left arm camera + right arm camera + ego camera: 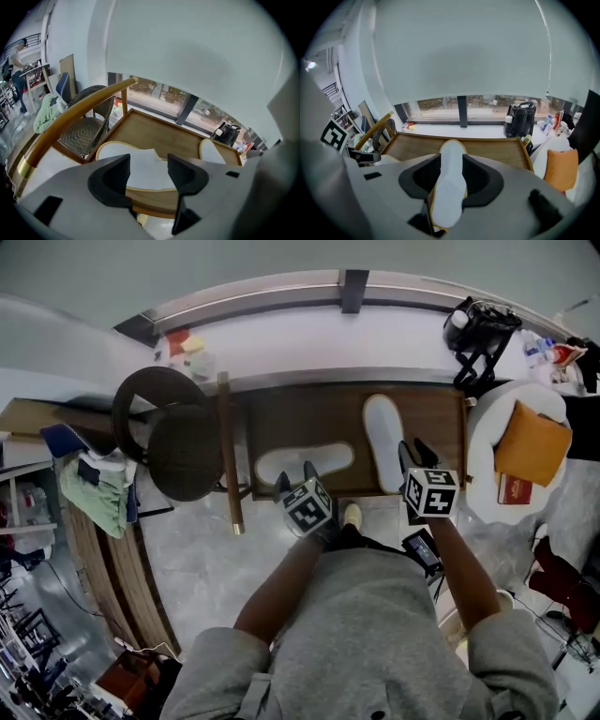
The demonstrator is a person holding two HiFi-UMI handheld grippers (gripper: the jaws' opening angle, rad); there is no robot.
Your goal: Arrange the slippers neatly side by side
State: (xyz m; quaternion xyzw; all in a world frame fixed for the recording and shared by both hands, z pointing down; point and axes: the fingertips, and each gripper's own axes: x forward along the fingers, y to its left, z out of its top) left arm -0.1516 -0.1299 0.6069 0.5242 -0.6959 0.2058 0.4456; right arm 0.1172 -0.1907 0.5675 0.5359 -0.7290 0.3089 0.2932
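Two white slippers lie on a low brown wooden table (309,423). One slipper (305,463) lies crosswise near the front edge, the other (384,442) points away from me on its right. My left gripper (294,480) hovers at the crosswise slipper (140,168), jaws wide apart and not touching it. My right gripper (417,456) is at the heel end of the lengthwise slipper (450,183). That slipper shows in the gap between its spread jaws, and I see no squeeze on it. The second slipper (211,152) shows at the table's right in the left gripper view.
A dark wicker chair (178,442) with a wooden arm rail (228,456) stands left of the table. A black bag (478,329) sits on the window sill (309,338). An orange cushion (532,442) lies on a round white table at right. My shoe (352,515) is below the table's front edge.
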